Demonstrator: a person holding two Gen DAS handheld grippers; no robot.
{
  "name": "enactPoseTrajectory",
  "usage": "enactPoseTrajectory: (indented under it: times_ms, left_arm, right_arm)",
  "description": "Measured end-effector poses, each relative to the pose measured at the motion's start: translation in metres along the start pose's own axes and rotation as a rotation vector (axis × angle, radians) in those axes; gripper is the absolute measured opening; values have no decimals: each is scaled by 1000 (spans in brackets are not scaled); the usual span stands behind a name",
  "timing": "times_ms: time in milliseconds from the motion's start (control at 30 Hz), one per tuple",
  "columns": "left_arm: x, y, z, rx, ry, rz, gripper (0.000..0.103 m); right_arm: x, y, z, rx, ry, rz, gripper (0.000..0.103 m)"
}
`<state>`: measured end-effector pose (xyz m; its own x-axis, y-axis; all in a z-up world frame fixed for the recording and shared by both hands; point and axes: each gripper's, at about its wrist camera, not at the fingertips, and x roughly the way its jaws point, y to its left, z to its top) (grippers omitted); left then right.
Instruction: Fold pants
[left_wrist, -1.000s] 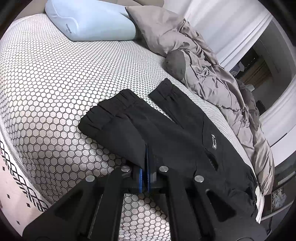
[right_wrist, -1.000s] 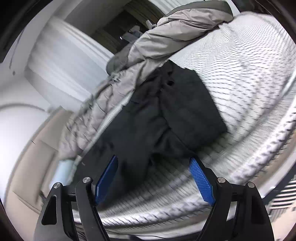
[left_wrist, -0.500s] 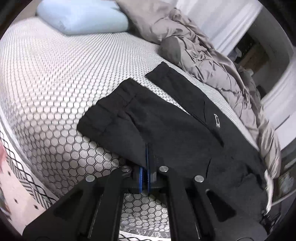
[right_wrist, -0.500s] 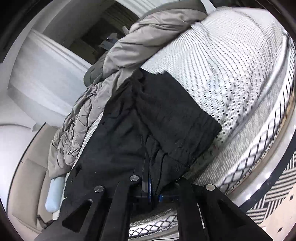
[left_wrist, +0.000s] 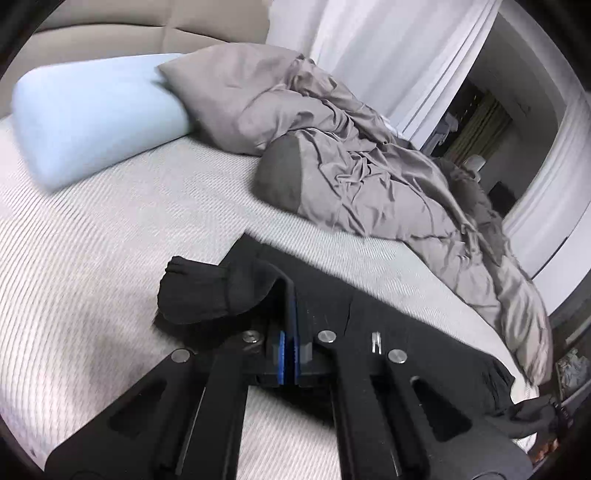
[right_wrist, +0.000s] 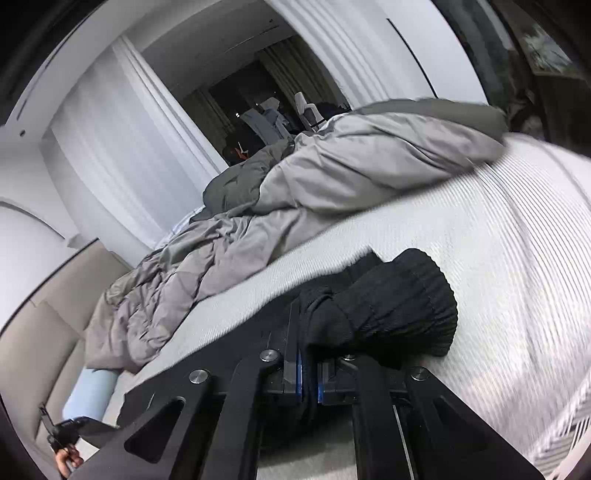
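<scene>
pants (left_wrist: 388, 317) lie on the bed (left_wrist: 110, 240), edges pinched in left gripper (left_wrist: 287, 354) and right gripper (right_wrist: 308, 376).

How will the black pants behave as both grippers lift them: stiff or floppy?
Likely floppy: the pants bunch and droop over the left gripper. Their ribbed cuff slumps beside the right gripper, so loose ends will probably sag. They seem light, since small pinches hold them.

Grey duvet (left_wrist: 369, 177), blue pillow (left_wrist: 92, 118), mattress (left_wrist: 110, 229)
</scene>
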<state>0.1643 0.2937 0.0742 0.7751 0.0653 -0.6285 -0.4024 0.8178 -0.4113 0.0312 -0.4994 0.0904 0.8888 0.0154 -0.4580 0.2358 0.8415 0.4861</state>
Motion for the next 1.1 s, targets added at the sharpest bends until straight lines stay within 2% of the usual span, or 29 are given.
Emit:
enactPoseTrajectory:
  times_ms: [67, 133, 167, 200, 267, 300, 333, 400, 500, 600, 733, 833, 933, 1033, 1100]
  left_arm:
    - [46, -14, 36, 26, 27, 29, 1]
    - [97, -23, 62, -5, 58, 97, 5]
    - [121, -24, 70, -15, 91, 115, 18]
    - [148, -24, 77, -17, 144, 141, 35]
    - [177, -19, 80, -37, 213, 196, 48]
    - [179, -13, 78, -54, 222, 192, 48]
    - [177, -10, 77, -60, 221, 168, 49]
    - [168, -6, 76, -49, 220, 133, 53]
    - [137, -2, 66, -35, 175, 101, 58]
    - [105, 7, 32, -83, 179, 26, 60]
    - [82, 6, -21, -165, 209, -67, 60]
    - [73, -14, -51, -144, 196, -119, 60]
    - [84, -40, -74, -147, 259, -200, 58]
    - [102, -59, -89, -115, 297, -185, 56]
    - [117, -64, -103, -118, 315, -184, 56]
  right_arm:
    - [47, 20, 30, -29, 33, -50, 4]
    - [103, 30, 54, -20, 78, -86, 5]
    - [135, 34, 63, -17, 119, -95, 10]
    - [162, 35, 67, -15, 167, -116, 22]
    - [206, 38, 72, -51, 232, -214, 39]
    - [210, 36, 69, -61, 225, -234, 40]
    - [208, 37, 66, -74, 206, -239, 41]
    - [192, 39, 56, -93, 168, -205, 60]
    - [153, 33, 29, -56, 123, -135, 80]
    - [119, 35, 2, -9, 96, -73, 89]
    - [89, 46, -29, 57, 90, -34, 90]
    - [70, 58, -51, 60, 135, 22, 90]
    - [57, 67, -71, 70, 141, 71, 90]
    - [58, 62, -94, 121, 151, 144, 91]
    - [70, 59, -109, 91, 206, 116, 91]
